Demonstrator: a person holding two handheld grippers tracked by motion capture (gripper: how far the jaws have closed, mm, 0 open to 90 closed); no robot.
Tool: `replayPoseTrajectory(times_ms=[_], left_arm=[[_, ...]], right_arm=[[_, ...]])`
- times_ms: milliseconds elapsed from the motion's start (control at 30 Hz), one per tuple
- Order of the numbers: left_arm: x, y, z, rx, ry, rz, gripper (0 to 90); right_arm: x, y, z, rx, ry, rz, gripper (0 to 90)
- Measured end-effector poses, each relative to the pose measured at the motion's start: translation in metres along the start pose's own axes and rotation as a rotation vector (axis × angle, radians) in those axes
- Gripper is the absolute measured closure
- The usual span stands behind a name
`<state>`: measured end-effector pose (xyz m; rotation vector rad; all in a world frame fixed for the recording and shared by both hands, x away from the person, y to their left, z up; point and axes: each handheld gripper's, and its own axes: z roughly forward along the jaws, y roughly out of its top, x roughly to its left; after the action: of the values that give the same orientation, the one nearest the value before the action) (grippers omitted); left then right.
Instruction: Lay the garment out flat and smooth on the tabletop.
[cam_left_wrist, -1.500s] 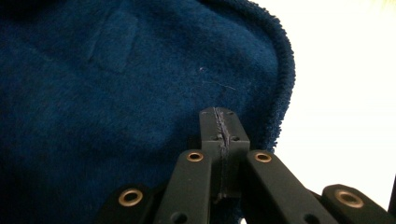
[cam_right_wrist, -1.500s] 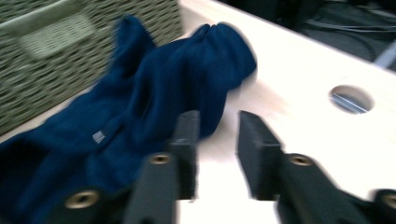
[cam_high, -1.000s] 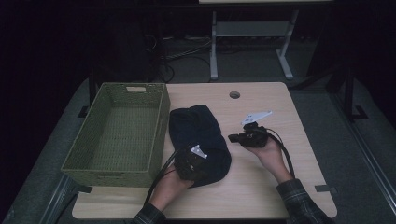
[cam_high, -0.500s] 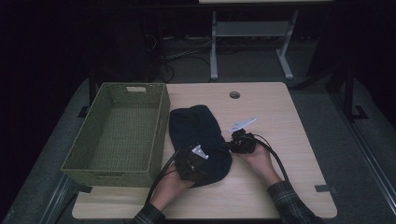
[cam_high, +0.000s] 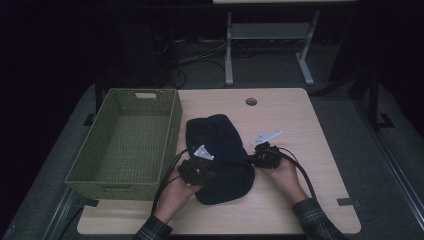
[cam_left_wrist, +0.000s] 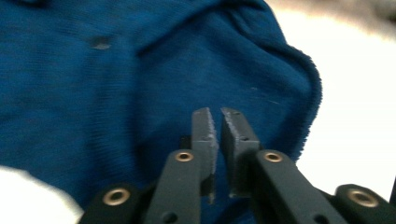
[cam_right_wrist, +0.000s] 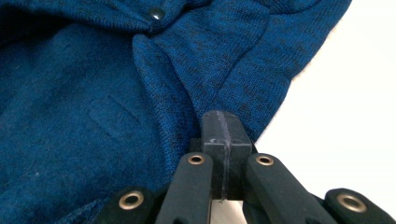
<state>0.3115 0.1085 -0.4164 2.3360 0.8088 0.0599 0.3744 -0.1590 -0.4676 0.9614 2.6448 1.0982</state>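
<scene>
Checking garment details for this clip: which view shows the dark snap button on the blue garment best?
The right gripper view: the snap button sits sharp near the top, on a fold of the blue garment. The left gripper view shows blurred knit; the high view shows a dark bundle, too small for buttons.

Two black hand-held grippers are used. A black cable (cam_high: 167, 179) trails from the left gripper (cam_high: 196, 171); a looped black cable (cam_high: 304, 172) from the right gripper (cam_high: 265, 156). Each carries a pale grey three-cornered plate (cam_high: 266, 137). Brass-coloured rivets (cam_right_wrist: 196, 159) are seen at the jaw linkages. Plaid sleeves (cam_high: 316, 224) are worn.
</scene>
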Motion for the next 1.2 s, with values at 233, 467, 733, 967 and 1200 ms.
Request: replayPoseTrajectory(times_ms=[233, 467, 733, 967, 1200], left_arm=[[-0.002, 0.008, 0.005, -0.009, 0.066, -0.007, 89.9], [0.006, 0.015, 0.014, 0.009, 0.110, -0.024, 90.0], [0.014, 0.017, 0.047, 0.092, 0.127, -0.017, 90.0], [0.019, 0.023, 0.055, 0.092, 0.124, -0.016, 90.0], [0.018, 0.024, 0.057, 0.089, 0.127, -0.004, 90.0]], right_arm=[[-0.002, -0.013, -0.015, 0.014, -0.026, 0.010, 90.0], [-0.004, -0.029, -0.031, 0.023, -0.047, 0.019, 90.0], [0.000, -0.050, -0.050, 0.024, -0.062, 0.033, 90.0], [0.010, -0.063, -0.060, 0.027, -0.056, 0.027, 90.0], [0.023, -0.071, -0.066, 0.030, -0.036, 0.012, 90.0]])
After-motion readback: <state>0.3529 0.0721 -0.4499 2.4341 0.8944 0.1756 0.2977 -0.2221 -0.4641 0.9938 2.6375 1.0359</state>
